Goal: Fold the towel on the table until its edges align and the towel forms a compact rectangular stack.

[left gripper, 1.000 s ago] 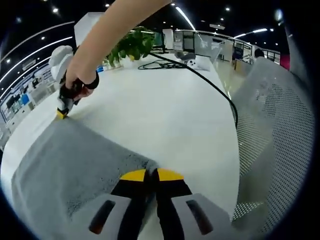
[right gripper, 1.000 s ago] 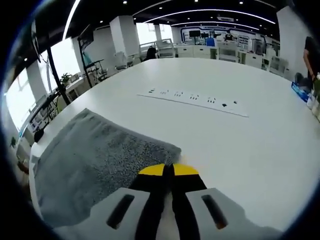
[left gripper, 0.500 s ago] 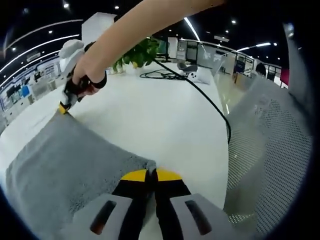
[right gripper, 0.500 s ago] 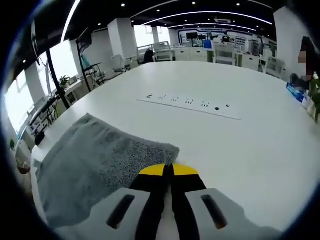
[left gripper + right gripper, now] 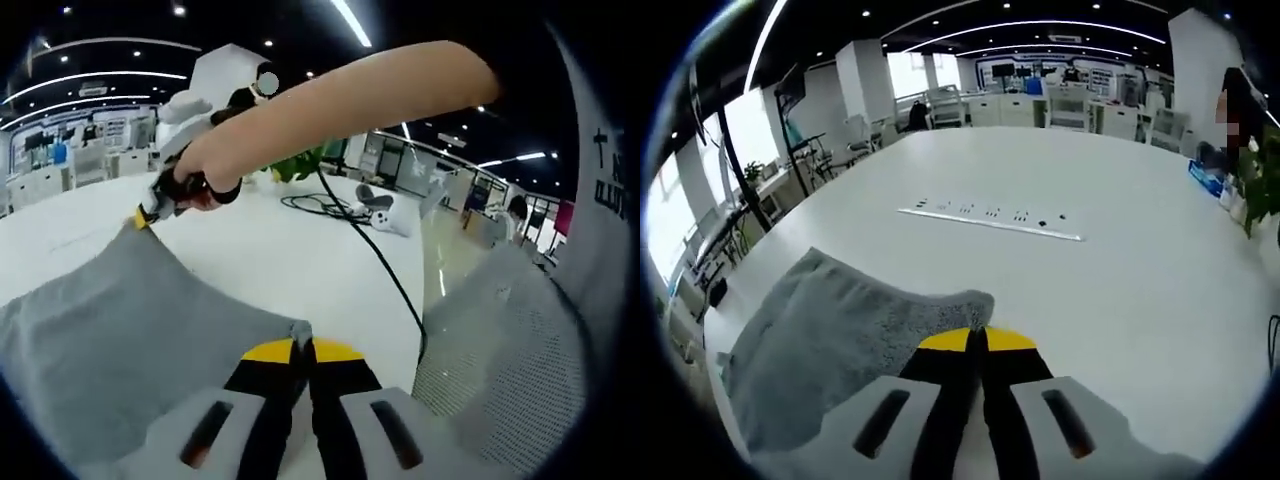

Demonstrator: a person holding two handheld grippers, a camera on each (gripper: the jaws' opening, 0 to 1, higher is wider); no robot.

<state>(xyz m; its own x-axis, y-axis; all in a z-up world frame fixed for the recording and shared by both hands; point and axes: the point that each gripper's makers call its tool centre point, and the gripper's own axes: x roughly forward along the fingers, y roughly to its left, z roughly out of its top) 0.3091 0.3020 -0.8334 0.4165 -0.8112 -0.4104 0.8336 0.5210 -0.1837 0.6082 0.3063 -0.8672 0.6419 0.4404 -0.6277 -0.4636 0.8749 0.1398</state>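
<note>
Over the white table (image 5: 1120, 260), grey towel (image 5: 110, 340) stretched taut, one corner pinched in each closed tongs — left (image 5: 303, 347), right (image 5: 975, 337). Beyond it in the right gripper view, socket strip (image 5: 990, 220); in the left, black cable (image 5: 375, 255).

- The left tool (image 5: 303, 347), its yellow-tipped jaws pressed together, pinches a corner of the grey towel (image 5: 130, 340).
- The towel spreads from that corner to the left, lifted off the white tabletop (image 5: 300, 270) along the held edge.
- The right tool (image 5: 148, 212) comes in from upper left, held by a hand (image 5: 200, 175) on a bare forearm; it seems to grip the towel's far corner, though its jaws are too small to read.
- A black cable (image 5: 385, 270) runs across the tabletop from a coil near a green plant (image 5: 300, 165).
- A white mesh chair back (image 5: 510, 340) stands at right.
</note>
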